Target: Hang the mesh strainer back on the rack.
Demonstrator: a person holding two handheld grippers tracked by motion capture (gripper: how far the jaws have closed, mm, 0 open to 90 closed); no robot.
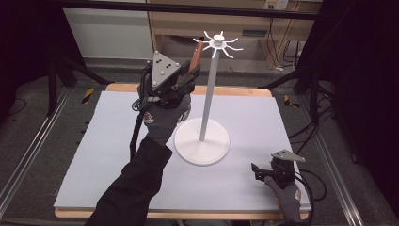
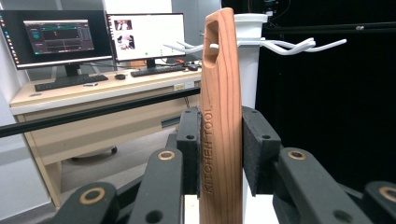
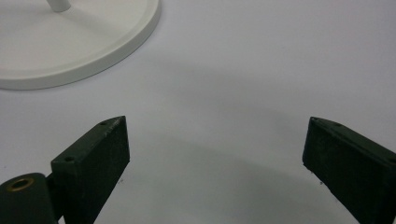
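1 wooden handle (image 2: 219,116) clamped by left gripper (image 2: 219,140), lower end cut off

Near the middle of the pale grey table mat (image 1: 94,155): white hook stand with round base and tall pole (image 1: 202,141). Left of the pole, raised level with the hooks: left gripper (image 1: 194,70), with the upright wooden kitchen tool handle (image 2: 219,121) between its pads, slotted top end just beside a white hook arm (image 2: 187,46). At the mat's near right corner, right of the base: right gripper (image 1: 256,172). Behind the table: wooden desk (image 2: 93,95), two monitors (image 2: 144,35) on it.
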